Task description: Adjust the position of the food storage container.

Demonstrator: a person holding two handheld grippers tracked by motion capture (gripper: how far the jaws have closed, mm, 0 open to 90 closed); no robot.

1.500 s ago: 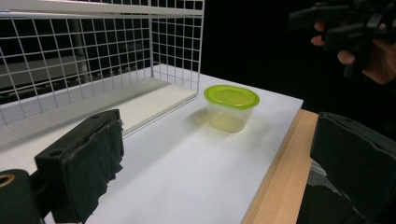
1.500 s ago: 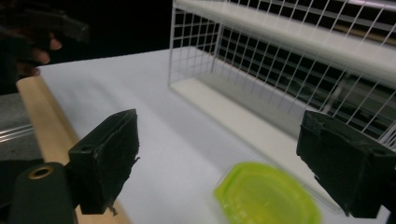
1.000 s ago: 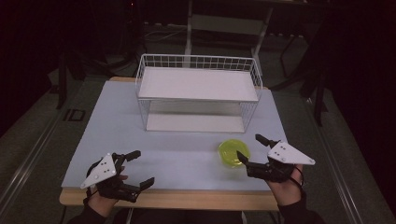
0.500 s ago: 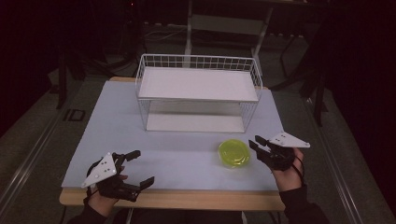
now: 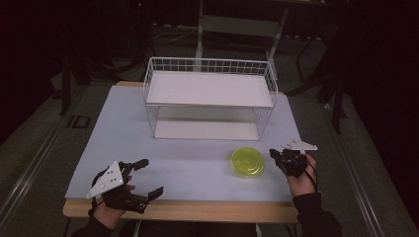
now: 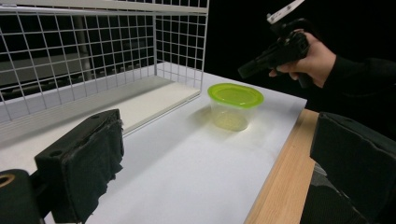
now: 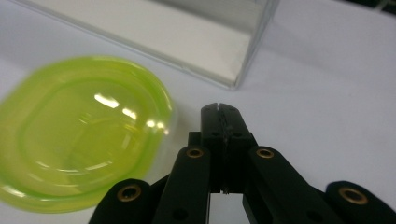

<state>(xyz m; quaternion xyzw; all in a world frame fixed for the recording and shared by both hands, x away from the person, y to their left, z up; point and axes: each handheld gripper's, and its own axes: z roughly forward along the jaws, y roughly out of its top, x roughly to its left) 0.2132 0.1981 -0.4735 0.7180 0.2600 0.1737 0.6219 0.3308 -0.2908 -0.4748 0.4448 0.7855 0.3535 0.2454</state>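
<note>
High view: white wire rack (image 5: 209, 101) at the middle-back of the table (image 5: 197, 170); lidded yellow-green container (image 5: 247, 162) in front of the rack's right end; right gripper (image 5: 281, 159) just beside the container, empty; left gripper (image 5: 146, 177) near the front-left corner, well apart from it.

Left gripper view: jaws spread wide, nothing between; container (image 6: 234, 105) upright on the white top beside the rack's corner; right gripper (image 6: 275, 53) held in the air above and beyond it.

Right gripper view: jaws pressed together, gripping nothing; green lid (image 7: 81, 130) just left of the tips.

Step, judged: approach, no grasp yet.

Next move, judged: part the right jaws, then straddle the rim.
</note>
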